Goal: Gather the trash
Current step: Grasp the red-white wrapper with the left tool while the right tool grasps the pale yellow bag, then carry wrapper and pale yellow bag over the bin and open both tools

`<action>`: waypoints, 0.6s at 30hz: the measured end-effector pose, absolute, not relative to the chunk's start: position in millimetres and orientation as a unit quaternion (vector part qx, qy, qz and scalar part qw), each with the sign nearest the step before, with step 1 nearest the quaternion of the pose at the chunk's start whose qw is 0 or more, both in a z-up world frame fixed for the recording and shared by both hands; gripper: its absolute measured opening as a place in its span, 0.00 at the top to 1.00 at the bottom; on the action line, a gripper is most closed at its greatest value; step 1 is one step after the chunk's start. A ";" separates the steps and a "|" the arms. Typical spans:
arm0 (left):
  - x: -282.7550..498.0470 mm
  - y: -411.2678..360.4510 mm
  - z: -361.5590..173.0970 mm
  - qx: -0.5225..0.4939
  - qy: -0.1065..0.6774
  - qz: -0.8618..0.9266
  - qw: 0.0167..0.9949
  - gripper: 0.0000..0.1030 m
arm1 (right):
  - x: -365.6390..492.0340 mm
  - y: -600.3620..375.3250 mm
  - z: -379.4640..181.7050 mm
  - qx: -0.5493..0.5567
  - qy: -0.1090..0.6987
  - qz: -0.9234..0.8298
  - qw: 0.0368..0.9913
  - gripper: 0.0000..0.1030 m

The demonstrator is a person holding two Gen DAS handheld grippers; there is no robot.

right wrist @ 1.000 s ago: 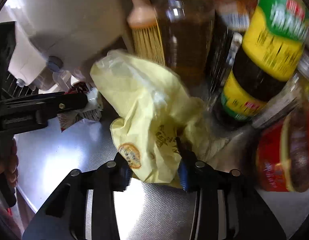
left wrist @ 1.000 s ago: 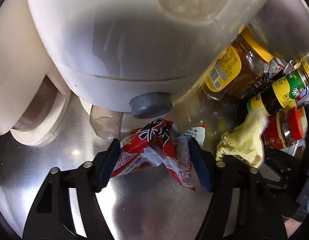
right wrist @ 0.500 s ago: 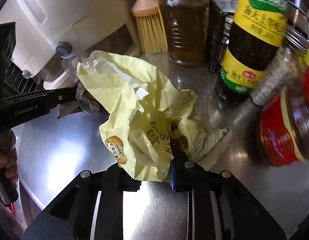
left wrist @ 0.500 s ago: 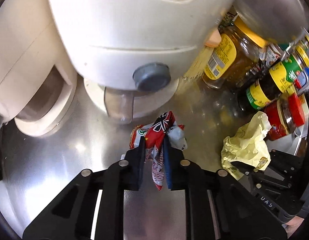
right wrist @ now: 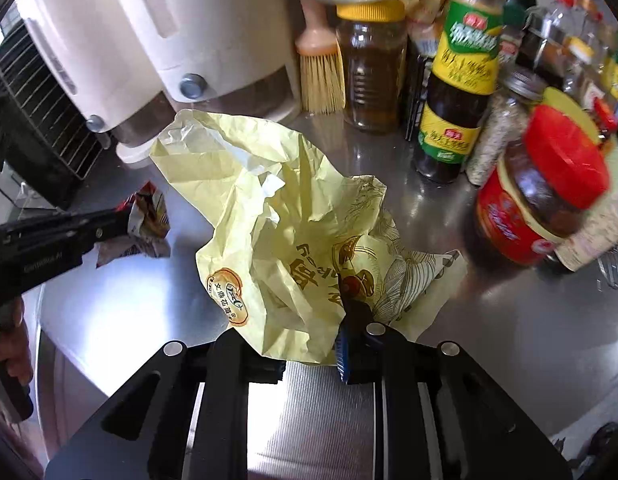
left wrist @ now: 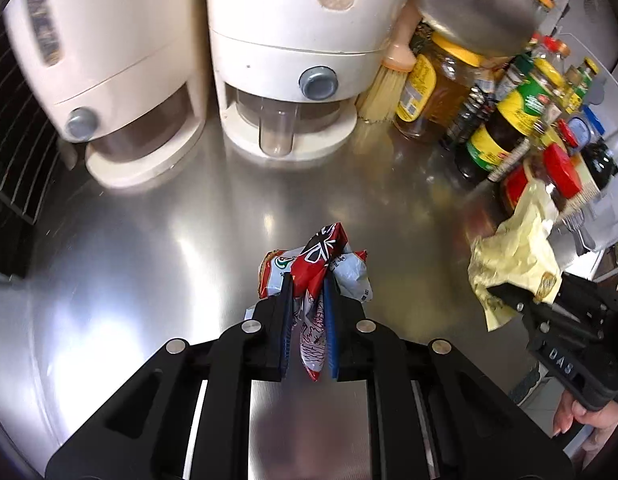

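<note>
A crumpled red and white snack wrapper (left wrist: 315, 264) is pinched in my left gripper (left wrist: 307, 294), which is shut on it above the steel counter (left wrist: 157, 264). That wrapper (right wrist: 147, 220) also shows at the left of the right wrist view, with the left gripper (right wrist: 121, 222) on it. A crumpled yellow paper bag (right wrist: 277, 232) fills the middle of the right wrist view; my right gripper (right wrist: 309, 352) is shut on its lower edge. In the left wrist view the yellow bag (left wrist: 513, 252) hangs at the right, held by the right gripper (left wrist: 509, 294).
Two cream dispensers (left wrist: 301, 40) stand at the back of the counter. A brush (right wrist: 321, 68), an oil jar (right wrist: 371, 68), sauce bottles (right wrist: 461, 76) and a red-lidded jar (right wrist: 545, 188) crowd the right. A dark rack (right wrist: 41, 120) sits at the left. A person's hand (left wrist: 581, 424) holds the right gripper.
Both grippers closed on their trash, the left on the wrapper and the right on the yellow bag. Both then lifted and pulled back from the dispensers and jars.
</note>
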State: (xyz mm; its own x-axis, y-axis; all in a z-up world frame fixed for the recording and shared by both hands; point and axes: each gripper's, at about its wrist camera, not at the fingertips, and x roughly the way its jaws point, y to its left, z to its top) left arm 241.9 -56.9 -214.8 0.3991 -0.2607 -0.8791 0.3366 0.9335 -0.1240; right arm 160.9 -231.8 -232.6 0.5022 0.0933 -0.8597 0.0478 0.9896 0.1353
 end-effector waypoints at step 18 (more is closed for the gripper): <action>111.1 -29.9 -183.9 0.015 0.484 -0.184 0.855 0.86 | 64.3 -211.7 -188.1 0.056 0.464 0.016 0.884 0.81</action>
State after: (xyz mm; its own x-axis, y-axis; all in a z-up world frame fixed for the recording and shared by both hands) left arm 111.1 -29.9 -183.9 0.4630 -0.2997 -0.8341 0.3289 0.9320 -0.1523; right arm 64.3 -211.7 -188.1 0.5686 0.0803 -0.8187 0.0228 0.9933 0.1133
